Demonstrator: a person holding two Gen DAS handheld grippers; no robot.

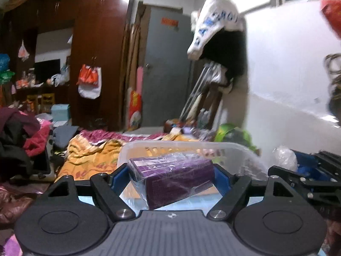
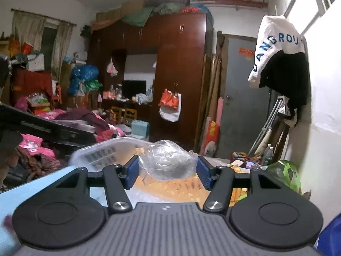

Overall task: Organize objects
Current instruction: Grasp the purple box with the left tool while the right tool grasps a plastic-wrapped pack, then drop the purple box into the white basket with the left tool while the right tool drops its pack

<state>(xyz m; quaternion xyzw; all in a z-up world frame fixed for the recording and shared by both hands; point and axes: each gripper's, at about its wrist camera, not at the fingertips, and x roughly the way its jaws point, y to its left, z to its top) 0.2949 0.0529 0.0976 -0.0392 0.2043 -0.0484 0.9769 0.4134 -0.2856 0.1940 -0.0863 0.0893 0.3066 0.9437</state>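
Purple box (image 1: pixel 172 181) in left tool (image 1: pixel 171 178) (wrapped)

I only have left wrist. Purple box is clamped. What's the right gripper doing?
Observer: The right gripper is shut on a clear plastic-wrapped bundle.
Operator: What's inside the wrap?
Observer: Something dark grey; the wrap hides what it is.
Operator: Can the right view see the clear bin?
Observer: Yes, the clear plastic bin sits to the left of the bundle in that view, beyond the left blue pad.
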